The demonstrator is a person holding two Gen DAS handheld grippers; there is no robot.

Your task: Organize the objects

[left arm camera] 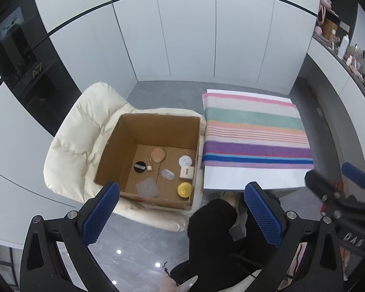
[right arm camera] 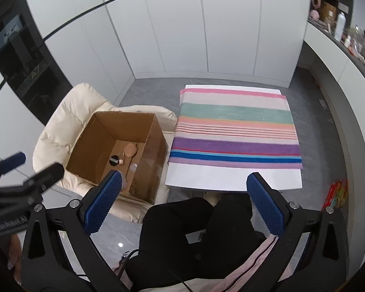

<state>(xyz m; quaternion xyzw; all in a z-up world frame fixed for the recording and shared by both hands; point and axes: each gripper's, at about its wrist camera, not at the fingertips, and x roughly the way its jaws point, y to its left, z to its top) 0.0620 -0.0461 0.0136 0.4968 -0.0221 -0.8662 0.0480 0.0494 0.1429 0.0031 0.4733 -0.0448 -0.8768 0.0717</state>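
Left tool (left arm camera: pixel 182 209): nearest the lens in the left wrist view; blue pads spread wide, nothing between them, hanging above the near rim of the box.
Right tool (right arm camera: pixel 183 200): nearest the lens in the right wrist view; pads spread wide and empty, poised over the person's lap.
Person's legs (right arm camera: pixel 194 231): black trousers at 6 o'clock, tucked under the near edge of the desk.
Floor (left arm camera: pixel 138 250): grey tile, open at 7 o'clock between the tools and the chair.
Cardboard box (left arm camera: pixel 158 126): open-topped, at 10 o'clock from the left tool, standing on the seat of the chair; its right wall runs just beside the left edge of the desk.
Box contents: yellow round tin (left arm camera: pixel 184 189) in the near right corner, small carton (left arm camera: pixel 186 172) and white round lid (left arm camera: pixel 185 160) along the right wall, tan compact (left arm camera: pixel 158 155) toward the far side, black round item (left arm camera: pixel 139 166) at left; all apart from each other.
Chair (left arm camera: pixel 73 146): cream, padded, its backrest at 9 o'clock of the box.
Desk (left arm camera: pixel 250 177): white, a bare strip along its near edge.
Striped cloth (left arm camera: pixel 253 133): flat over the desk's far part, nothing on it.
Wall panels (left arm camera: pixel 187 36): white, at 12 o'clock beyond a band of floor.
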